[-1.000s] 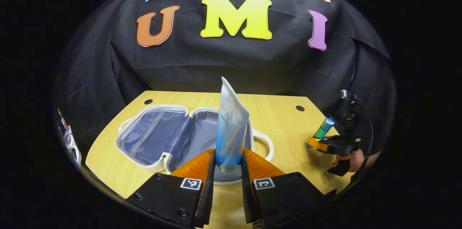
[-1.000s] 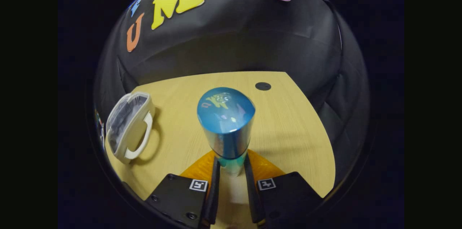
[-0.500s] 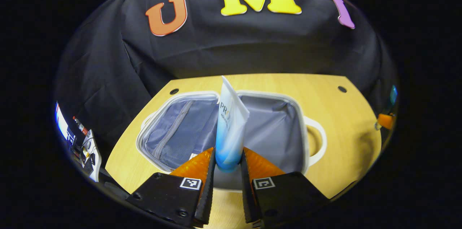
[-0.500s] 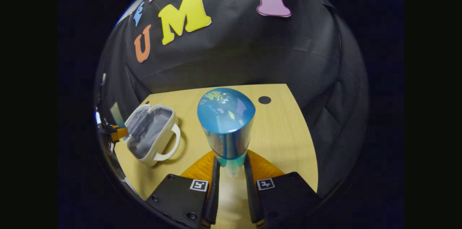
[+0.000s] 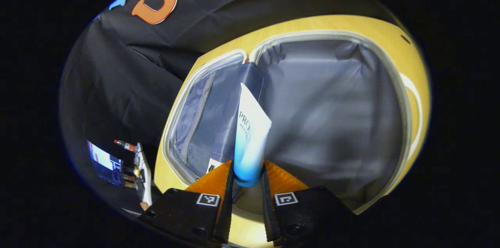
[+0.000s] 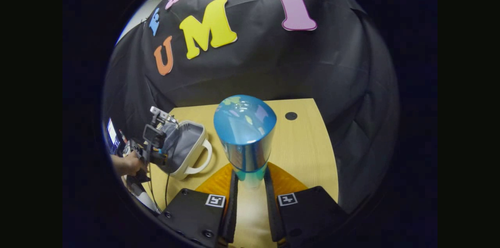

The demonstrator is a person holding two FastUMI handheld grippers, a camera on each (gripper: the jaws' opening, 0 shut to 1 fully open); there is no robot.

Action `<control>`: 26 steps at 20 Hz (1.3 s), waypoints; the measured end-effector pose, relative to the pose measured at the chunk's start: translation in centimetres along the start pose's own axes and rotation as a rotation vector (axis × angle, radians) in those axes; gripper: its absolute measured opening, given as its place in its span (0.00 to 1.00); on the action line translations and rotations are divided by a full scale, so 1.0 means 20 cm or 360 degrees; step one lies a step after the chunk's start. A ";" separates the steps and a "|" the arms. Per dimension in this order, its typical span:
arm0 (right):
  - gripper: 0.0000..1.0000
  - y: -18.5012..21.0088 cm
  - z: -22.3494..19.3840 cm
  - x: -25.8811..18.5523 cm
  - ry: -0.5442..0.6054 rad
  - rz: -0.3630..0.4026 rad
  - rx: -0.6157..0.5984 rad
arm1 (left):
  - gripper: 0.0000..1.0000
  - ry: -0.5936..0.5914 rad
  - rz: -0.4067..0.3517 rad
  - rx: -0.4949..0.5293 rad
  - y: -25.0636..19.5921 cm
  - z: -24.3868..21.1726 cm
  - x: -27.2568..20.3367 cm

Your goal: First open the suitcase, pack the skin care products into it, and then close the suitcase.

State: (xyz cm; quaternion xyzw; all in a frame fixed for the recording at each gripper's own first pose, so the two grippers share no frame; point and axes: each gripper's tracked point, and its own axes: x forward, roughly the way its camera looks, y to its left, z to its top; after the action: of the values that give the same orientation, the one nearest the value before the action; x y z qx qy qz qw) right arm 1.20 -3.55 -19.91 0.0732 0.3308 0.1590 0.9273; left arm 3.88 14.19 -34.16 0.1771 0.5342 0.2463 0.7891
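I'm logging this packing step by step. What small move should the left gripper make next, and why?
Probably lower a little, then open. The left gripper is shut on the white-and-blue tube, held above the grey lining of the open suitcase, so the tube looks ready to set down.

The left gripper (image 5: 247, 185) has swung in over the open suitcase (image 5: 390, 84), carrying its white-and-blue tube (image 5: 250, 138) above the grey lining; the right gripper (image 6: 250, 185) has lifted its blue-capped bottle (image 6: 245, 134) slightly off the table (image 6: 308, 150).

We read "PRO" printed on the white and blue tube (image 5: 250, 138); the smaller line beneath it is too small for us to make out.
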 end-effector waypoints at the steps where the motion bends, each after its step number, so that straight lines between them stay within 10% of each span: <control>1: 0.32 0.00 0.01 -0.02 -0.0006 0.0003 -0.0011 | 0.37 0.0066 0.0004 0.0014 -0.02 -0.02 0.03; 18: 0.32 -0.08 -0.04 -0.21 -0.0037 -0.0034 0.0106 | 0.48 0.0319 -0.0079 0.0051 -0.09 0.01 0.06; 26: 0.32 0.21 -0.01 -0.17 -0.0017 0.0078 -0.0032 | 0.99 0.0040 -0.0319 -0.0072 -0.06 0.12 -0.11</control>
State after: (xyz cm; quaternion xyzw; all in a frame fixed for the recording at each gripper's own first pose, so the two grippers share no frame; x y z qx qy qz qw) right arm -2.56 -0.77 -17.03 0.0726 0.3224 0.1846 0.9256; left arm 5.67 11.87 -32.40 0.1017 0.5533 0.1803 0.8068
